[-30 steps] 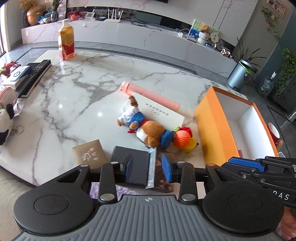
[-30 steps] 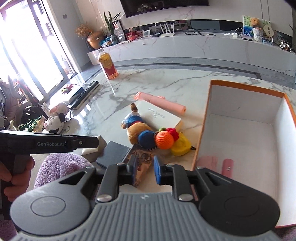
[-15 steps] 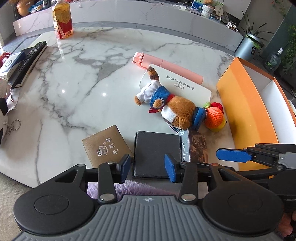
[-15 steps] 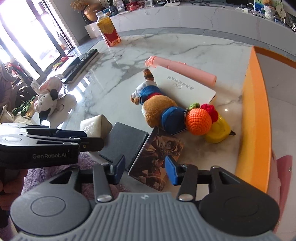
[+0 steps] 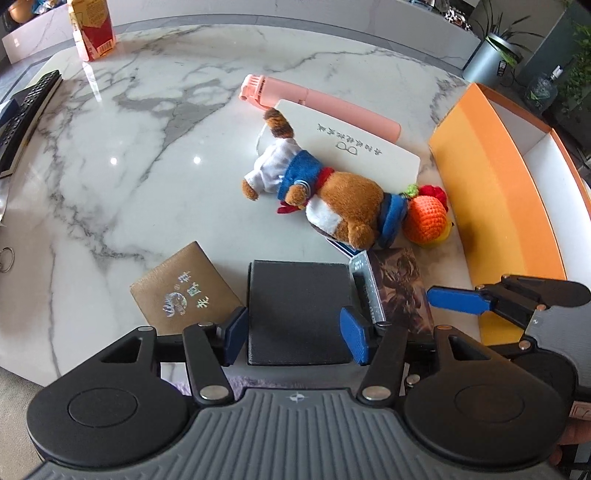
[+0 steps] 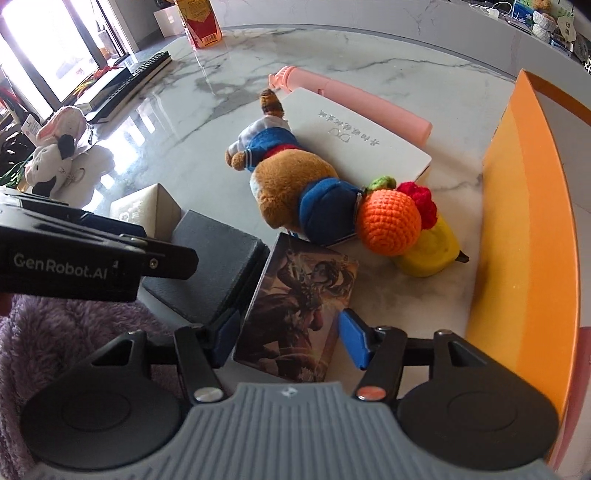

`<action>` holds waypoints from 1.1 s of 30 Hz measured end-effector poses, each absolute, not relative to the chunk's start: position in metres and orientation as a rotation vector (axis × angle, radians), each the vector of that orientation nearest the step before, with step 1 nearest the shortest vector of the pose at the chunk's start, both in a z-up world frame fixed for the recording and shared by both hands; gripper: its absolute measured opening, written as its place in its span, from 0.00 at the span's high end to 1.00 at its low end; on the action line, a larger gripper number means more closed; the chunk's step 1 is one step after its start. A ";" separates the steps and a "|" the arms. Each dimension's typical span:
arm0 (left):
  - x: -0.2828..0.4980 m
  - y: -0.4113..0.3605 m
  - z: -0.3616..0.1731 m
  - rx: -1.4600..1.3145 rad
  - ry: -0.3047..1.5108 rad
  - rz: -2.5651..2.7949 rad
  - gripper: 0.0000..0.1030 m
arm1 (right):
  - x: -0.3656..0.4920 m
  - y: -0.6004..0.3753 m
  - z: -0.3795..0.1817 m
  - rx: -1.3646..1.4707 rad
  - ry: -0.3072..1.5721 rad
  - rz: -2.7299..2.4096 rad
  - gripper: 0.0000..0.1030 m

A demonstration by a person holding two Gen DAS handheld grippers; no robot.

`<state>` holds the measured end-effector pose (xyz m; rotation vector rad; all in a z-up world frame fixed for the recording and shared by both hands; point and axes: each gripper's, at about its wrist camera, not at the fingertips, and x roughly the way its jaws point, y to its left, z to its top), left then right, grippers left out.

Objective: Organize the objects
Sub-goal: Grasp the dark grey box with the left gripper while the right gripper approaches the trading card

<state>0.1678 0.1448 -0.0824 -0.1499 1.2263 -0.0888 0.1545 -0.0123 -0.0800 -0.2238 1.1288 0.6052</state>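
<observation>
A flat black box (image 5: 299,310) lies at the table's near edge. My left gripper (image 5: 295,338) points down over it with its jaws opening; the box sits between the blue pads, which do not press on it. Right beside it lies a picture-printed card box (image 6: 299,306). My right gripper (image 6: 290,336) straddles that box, its jaws also opening and clear of the sides. A plush bear (image 5: 332,206), a crocheted orange toy (image 5: 424,221), a white case (image 5: 351,147) and a pink stick (image 5: 321,107) lie behind them.
An open orange box (image 5: 491,192) with a white inside stands at the right. A brown booklet (image 5: 184,291) lies left of the black box. A drink bottle (image 5: 92,29) and a black remote (image 5: 26,110) sit far left. Purple fuzzy fabric (image 6: 74,325) hangs below the table edge.
Both grippers came down toward the table's near edge and tilted more steeply. Their jaws widened, and each now spans its own box. The objects on the table have not moved.
</observation>
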 end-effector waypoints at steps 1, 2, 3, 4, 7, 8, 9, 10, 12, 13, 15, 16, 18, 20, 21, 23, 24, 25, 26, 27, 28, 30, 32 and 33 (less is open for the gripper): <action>0.168 0.141 -0.085 -0.135 1.233 -0.090 0.37 | 0.155 -0.014 -0.080 -0.228 1.126 0.598 0.41; 0.168 0.138 -0.088 -0.116 1.236 -0.080 0.34 | 0.156 -0.016 -0.080 -0.233 1.125 0.591 0.41; 0.169 0.135 -0.091 -0.091 1.238 -0.060 0.33 | 0.156 -0.017 -0.080 -0.237 1.125 0.583 0.41; 0.169 0.133 -0.093 -0.076 1.239 -0.045 0.32 | 0.157 -0.018 -0.080 -0.243 1.126 0.580 0.40; 0.172 0.132 -0.095 -0.074 1.247 -0.044 0.25 | 0.157 -0.021 -0.080 -0.238 1.129 0.584 0.41; 0.172 0.131 -0.096 -0.071 1.249 -0.049 0.21 | 0.157 -0.021 -0.081 -0.237 1.132 0.587 0.40; 0.173 0.129 -0.097 -0.069 1.252 -0.057 0.17 | 0.157 -0.021 -0.082 -0.242 1.132 0.591 0.40; 0.174 0.128 -0.099 -0.077 1.258 -0.064 0.17 | 0.156 -0.021 -0.083 -0.250 1.135 0.592 0.40; 0.177 0.130 -0.103 -0.100 1.269 -0.065 0.16 | 0.155 -0.022 -0.086 -0.259 1.142 0.594 0.39; 0.178 0.131 -0.105 -0.113 1.274 -0.062 0.15 | 0.154 -0.023 -0.087 -0.260 1.145 0.595 0.37; 0.180 0.130 -0.109 -0.111 1.287 -0.052 0.14 | 0.154 -0.023 -0.089 -0.263 1.145 0.592 0.32; 0.180 0.127 -0.111 -0.095 1.294 -0.050 0.14 | 0.154 -0.023 -0.090 -0.264 1.143 0.590 0.31; 0.182 0.123 -0.114 -0.075 1.300 -0.047 0.13 | 0.156 -0.023 -0.092 -0.258 1.149 0.592 0.28; 0.184 0.121 -0.118 -0.066 1.310 -0.044 0.13 | 0.157 -0.021 -0.096 -0.255 1.160 0.591 0.28; 0.185 0.121 -0.120 -0.071 1.317 -0.041 0.13 | 0.157 -0.020 -0.097 -0.256 1.161 0.589 0.28; 0.187 0.123 -0.122 -0.087 1.328 -0.040 0.13 | 0.158 -0.019 -0.100 -0.260 1.163 0.589 0.28; 0.187 0.124 -0.122 -0.089 1.328 -0.042 0.13 | 0.158 -0.018 -0.101 -0.259 1.167 0.591 0.28; 0.187 0.124 -0.122 -0.089 1.327 -0.043 0.13 | 0.158 -0.018 -0.102 -0.264 1.159 0.594 0.27; 0.186 0.124 -0.121 -0.088 1.324 -0.044 0.14 | 0.157 -0.017 -0.102 -0.270 1.155 0.596 0.27; 0.186 0.124 -0.120 -0.088 1.322 -0.039 0.14 | 0.157 -0.018 -0.101 -0.269 1.150 0.601 0.31; 0.186 0.125 -0.120 -0.089 1.320 -0.032 0.15 | 0.157 -0.018 -0.100 -0.263 1.146 0.601 0.36; 0.184 0.127 -0.116 -0.095 1.305 -0.024 0.15 | 0.158 -0.020 -0.099 -0.239 1.164 0.601 0.37; 0.181 0.130 -0.111 -0.115 1.286 -0.022 0.15 | 0.158 -0.023 -0.096 -0.218 1.162 0.606 0.38; 0.179 0.132 -0.108 -0.128 1.276 -0.022 0.15 | 0.157 -0.025 -0.094 -0.206 1.154 0.607 0.38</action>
